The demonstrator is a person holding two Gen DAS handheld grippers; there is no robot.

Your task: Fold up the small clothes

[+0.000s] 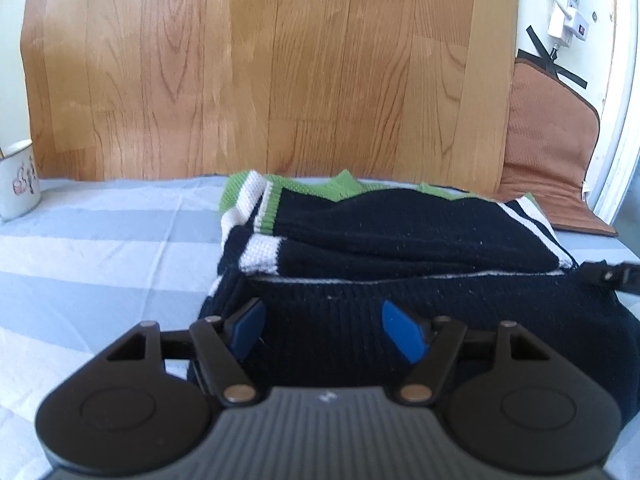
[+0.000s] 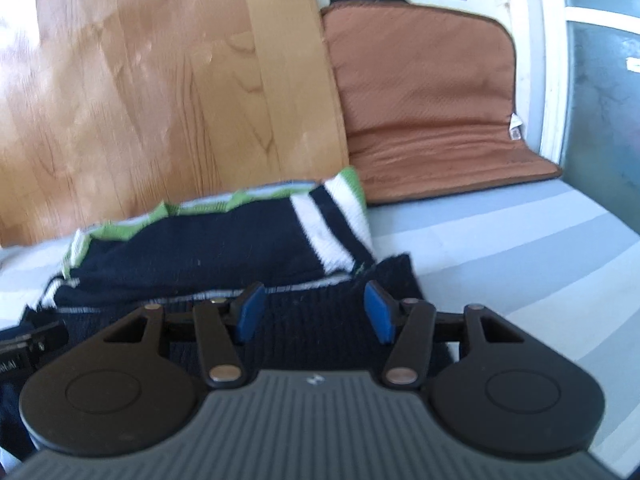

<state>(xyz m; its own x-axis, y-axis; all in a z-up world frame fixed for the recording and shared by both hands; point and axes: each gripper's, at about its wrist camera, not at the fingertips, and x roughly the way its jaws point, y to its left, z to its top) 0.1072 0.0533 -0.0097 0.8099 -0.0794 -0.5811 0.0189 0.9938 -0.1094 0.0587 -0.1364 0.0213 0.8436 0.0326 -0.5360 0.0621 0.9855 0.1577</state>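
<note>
While both tools gape, L (image 1: 322, 326) & R (image 2: 314, 306), navy sweater (image 1: 380, 224) lies part-folded w/ green-white trim.

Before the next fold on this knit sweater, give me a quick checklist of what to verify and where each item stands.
1. Left gripper open: ok, blue pads apart.
2. Right gripper open: ok, pads apart.
3. Both grippers over the near hem of the navy knit sweater with green and white stripes: ok.
4. Hem pinched between the pads: not ok, neither is shut on the fabric.
5. Sleeves folded in on top: ok on the visible side.
6. White enamel mug away from the fold path: ok, far left on the blue striped cloth.
</note>
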